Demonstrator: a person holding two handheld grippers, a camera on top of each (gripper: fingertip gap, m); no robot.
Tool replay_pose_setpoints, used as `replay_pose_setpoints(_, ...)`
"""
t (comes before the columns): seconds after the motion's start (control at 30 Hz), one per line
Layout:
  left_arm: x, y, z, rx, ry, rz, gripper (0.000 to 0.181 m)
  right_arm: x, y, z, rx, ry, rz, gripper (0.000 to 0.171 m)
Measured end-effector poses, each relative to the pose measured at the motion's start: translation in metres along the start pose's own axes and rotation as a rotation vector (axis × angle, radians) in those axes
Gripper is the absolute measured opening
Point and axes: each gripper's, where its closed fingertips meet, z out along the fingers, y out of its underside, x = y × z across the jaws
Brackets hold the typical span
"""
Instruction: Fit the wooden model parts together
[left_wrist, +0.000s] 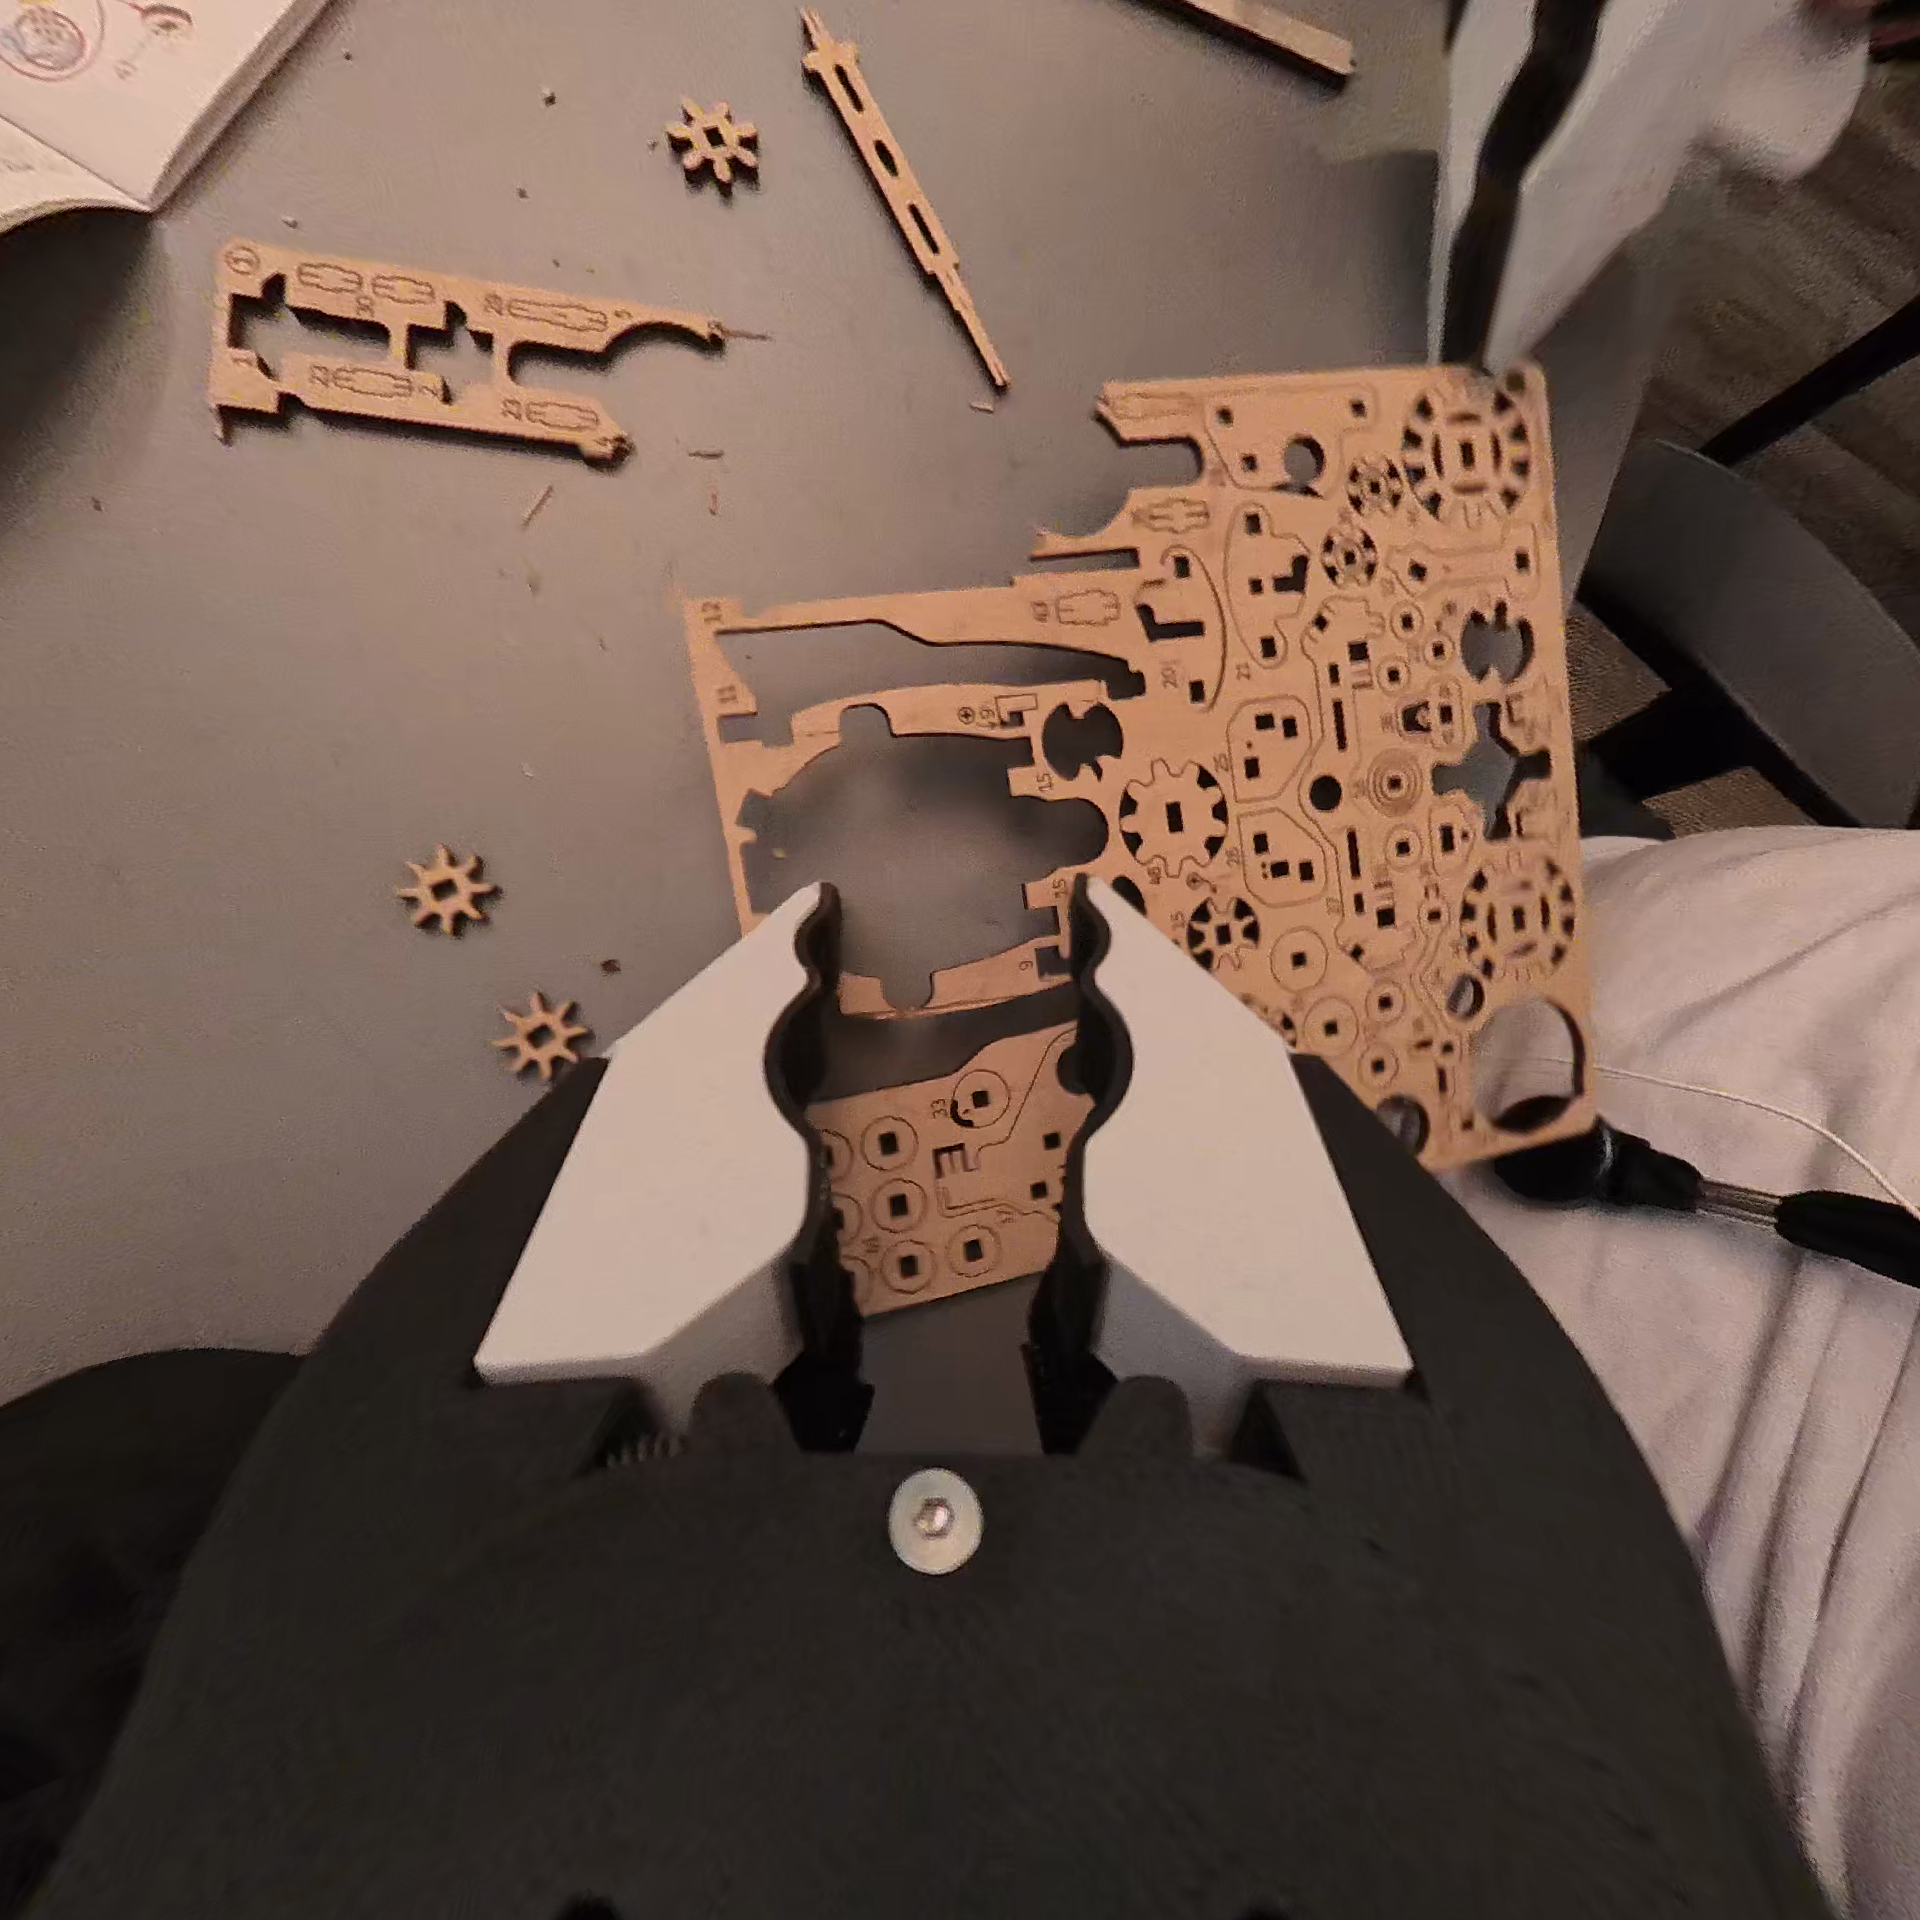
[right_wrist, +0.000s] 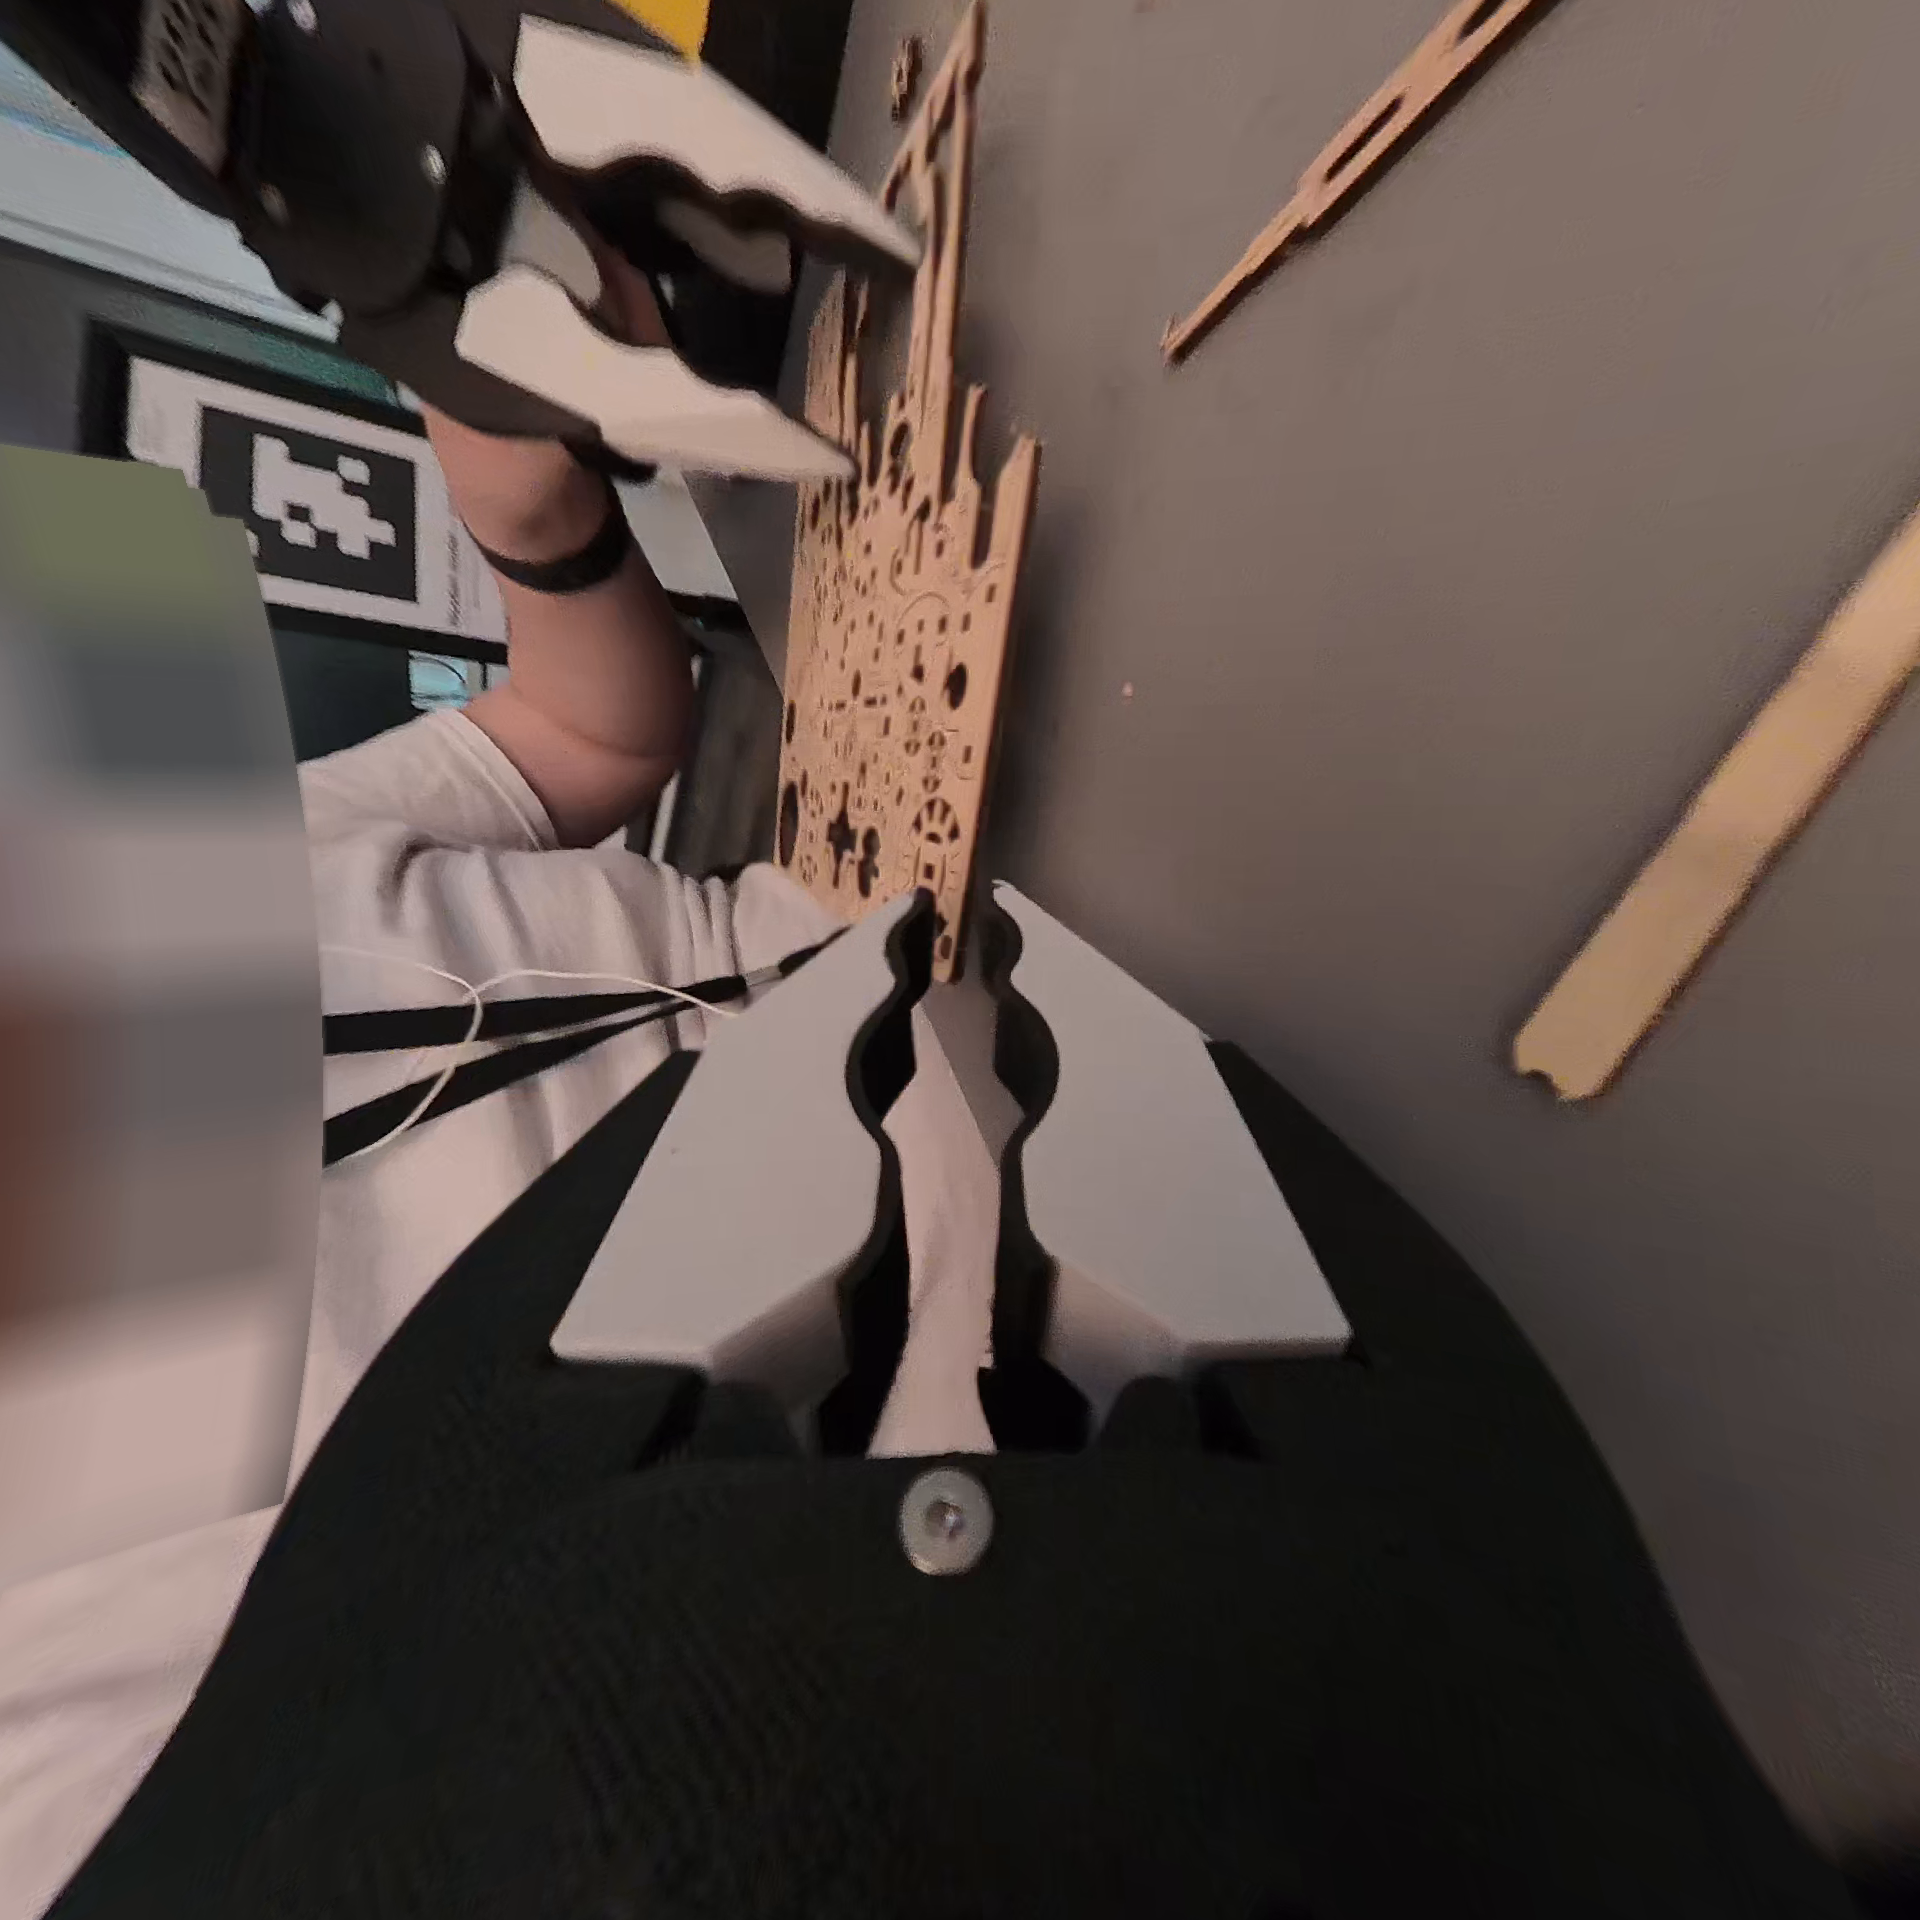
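A thin laser-cut wooden parts sheet (left_wrist: 1294, 961) with several empty cut-outs is held tilted off the grey table (left_wrist: 312, 675), partly over its near edge. My right gripper (right_wrist: 958, 899) is shut on the sheet's edge (right_wrist: 914, 623). It also shows blurred at the sheet's far corner in the left wrist view (left_wrist: 1496, 343). My left gripper (left_wrist: 954, 894) is open and empty. Its two fingertips sit against the face of the sheet over a large cut-out, as the right wrist view (right_wrist: 883, 358) shows.
On the table lie a leftover frame scrap (left_wrist: 416, 353), a long slotted strip (left_wrist: 904, 197), three small gears (left_wrist: 447, 888), a booklet (left_wrist: 104, 94), and plain strips (right_wrist: 1714, 831). A person's white shirt (left_wrist: 1766, 1143) and a chair (left_wrist: 1745, 644) are at the right. My right fingertips sit around 15 cm from my left ones.
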Motion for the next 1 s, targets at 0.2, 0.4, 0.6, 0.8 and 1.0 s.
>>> replay_pose_setpoints(0.2,-0.011,-0.009,0.0,0.034,-0.035,-0.008,0.047,-0.004,0.008,0.006,-0.064,0.102,-0.112,0.012)
replay_pose_setpoints(0.4,-0.005,-0.018,-0.04,0.215,0.008,-0.048,0.053,-0.019,0.006,0.002,-0.096,0.267,-0.662,0.023)
replay_pose_setpoints(0.6,-0.019,-0.01,-0.099,0.372,-0.078,-0.126,0.053,-0.041,0.0,0.048,-0.056,0.382,-1.231,0.076)
replay_pose_setpoints(0.8,-0.021,-0.008,-0.13,0.485,-0.057,-0.194,0.052,-0.022,0.0,0.076,-0.133,0.371,-1.131,0.076)
replay_pose_setpoints(1.0,-0.016,-0.008,-0.141,0.536,-0.026,-0.214,0.051,-0.021,-0.006,0.078,-0.03,0.387,-0.993,0.064)
